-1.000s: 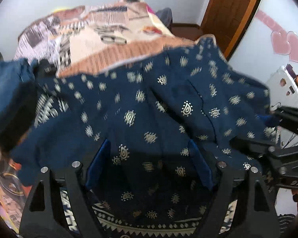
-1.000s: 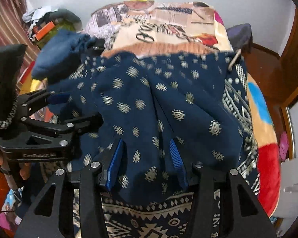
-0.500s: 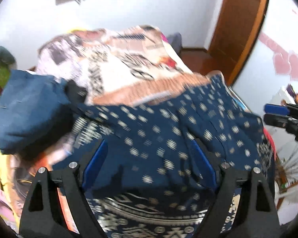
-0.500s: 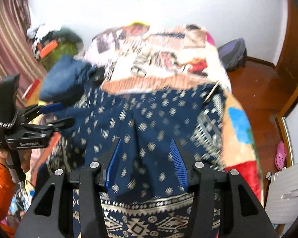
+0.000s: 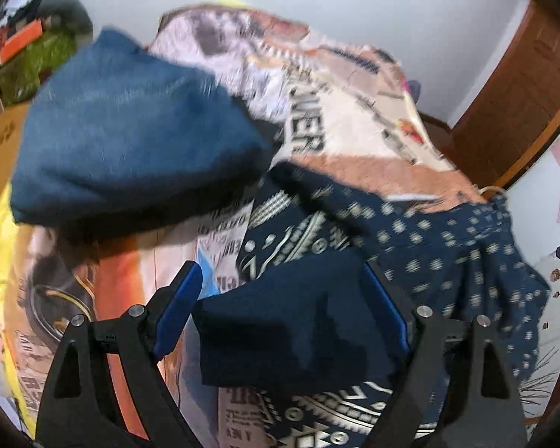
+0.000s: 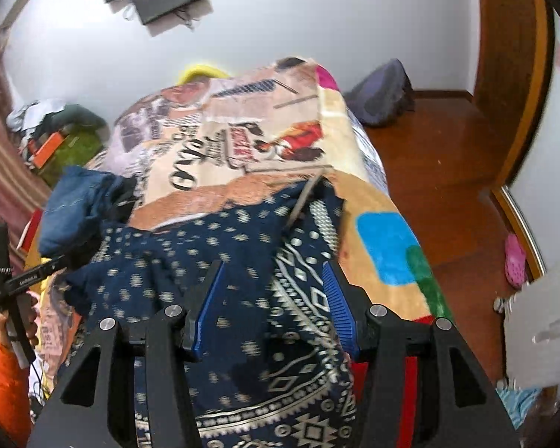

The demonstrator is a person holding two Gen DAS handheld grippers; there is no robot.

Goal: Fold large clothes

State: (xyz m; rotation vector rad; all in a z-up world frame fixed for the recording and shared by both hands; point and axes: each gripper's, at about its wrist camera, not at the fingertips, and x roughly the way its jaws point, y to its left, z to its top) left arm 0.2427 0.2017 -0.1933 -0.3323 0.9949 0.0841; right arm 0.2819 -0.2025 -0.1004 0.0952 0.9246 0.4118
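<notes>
Navy printed garment [image 5: 448, 231] is lying bunched at frame centre; both grippers are withdrawing. Left gripper [image 5: 283, 310] and right gripper [image 6: 272, 298] are spread, pinching nothing; the right's jaws have just been opening, signalling the fold's release.

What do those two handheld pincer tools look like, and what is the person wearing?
Each gripper, left and right, is a matte black frame with triangular cut-outs, silver round bolt heads and two blue ribbed pads. In the right wrist view the left gripper shows white lettering, too blurred to read, and a small chain. The sleeve is orange.
</notes>
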